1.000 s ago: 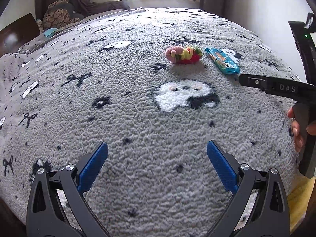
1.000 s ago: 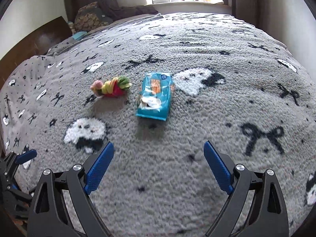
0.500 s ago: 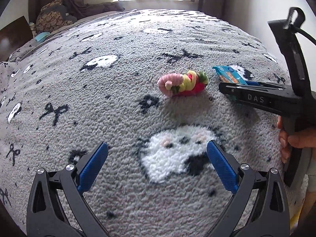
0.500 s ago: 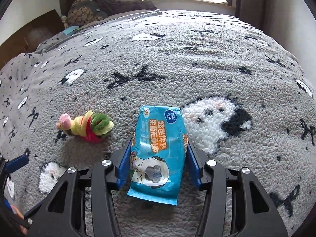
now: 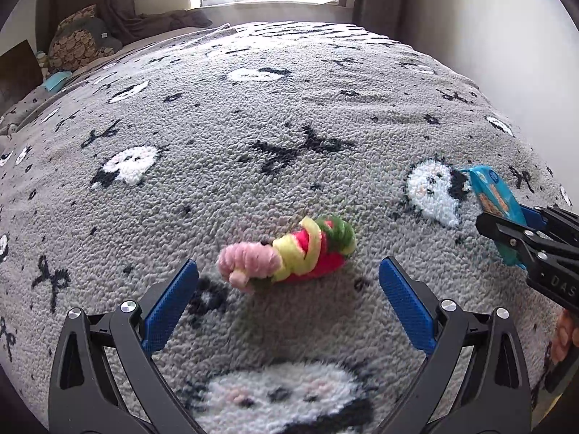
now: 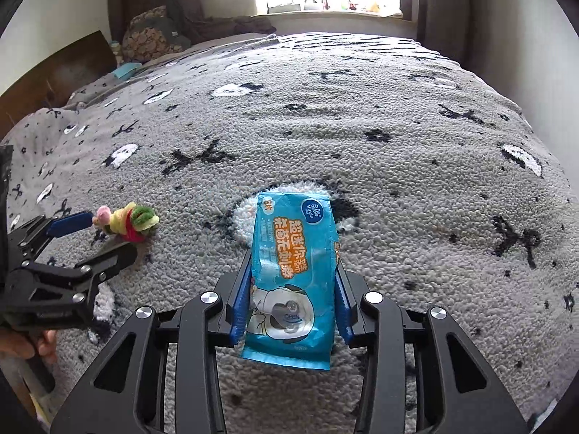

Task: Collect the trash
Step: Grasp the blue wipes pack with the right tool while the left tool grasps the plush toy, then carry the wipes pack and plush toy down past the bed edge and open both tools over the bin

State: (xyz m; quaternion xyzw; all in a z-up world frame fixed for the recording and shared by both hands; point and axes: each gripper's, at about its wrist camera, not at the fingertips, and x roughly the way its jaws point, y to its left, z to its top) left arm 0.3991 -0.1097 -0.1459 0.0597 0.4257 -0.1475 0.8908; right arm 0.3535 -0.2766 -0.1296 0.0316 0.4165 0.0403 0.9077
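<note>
The blue wipes packet (image 6: 293,275) stood at lower centre of the right wrist view, long axis running up the frame, printed top away from the camera. The right gripper (image 6: 292,300) was closing, blue pads pressing its two long edges. At left, the left gripper (image 5: 287,303) gaped wide around a fuzzy coiled scrap (image 5: 289,256) lying crosswise on the grey blanket (image 6: 398,126).

The blue wipes packet (image 6: 293,275) carries a "Vinda" logo near its top edge, orange Chinese characters below that, and "OPEN" on its flap. The right tongs (image 5: 521,238) read "DAS".
</note>
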